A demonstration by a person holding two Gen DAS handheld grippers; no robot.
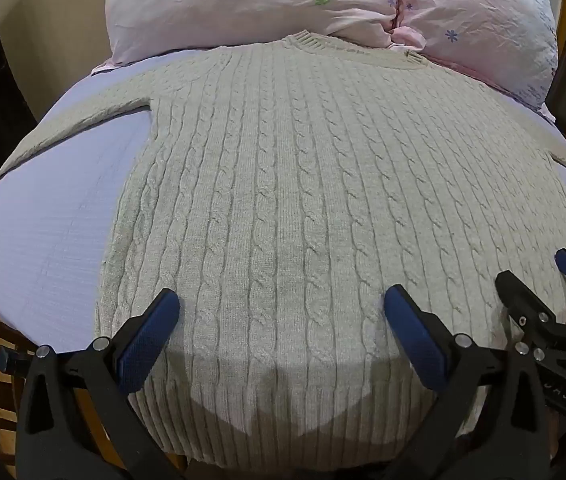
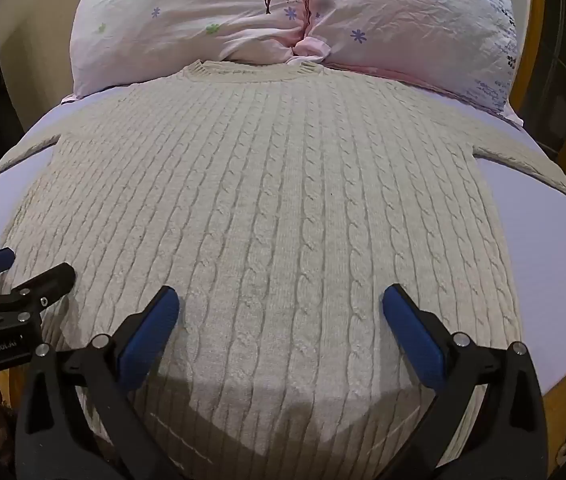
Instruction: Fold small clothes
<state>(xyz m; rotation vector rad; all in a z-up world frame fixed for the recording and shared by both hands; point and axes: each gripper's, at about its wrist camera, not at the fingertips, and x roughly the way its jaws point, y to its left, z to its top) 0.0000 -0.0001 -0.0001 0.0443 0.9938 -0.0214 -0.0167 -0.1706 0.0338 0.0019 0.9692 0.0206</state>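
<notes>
The sweater (image 1: 283, 184) lies flat on the bed (image 1: 55, 224), filling the centre of both frames, collar toward the pillows (image 2: 283, 20) at top. The left gripper (image 1: 281, 320) and right gripper (image 2: 281, 320) hover spread over the hem, holding nothing. Pinch both hem corners evenly; the pillows crowd the collar.

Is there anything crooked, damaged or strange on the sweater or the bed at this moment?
Nothing stands out. The cable-knit sweater lies flat and spread on the lilac sheet, collar toward the pink pillows, both sleeves out sideways. Both grippers are open above the hem.
</notes>
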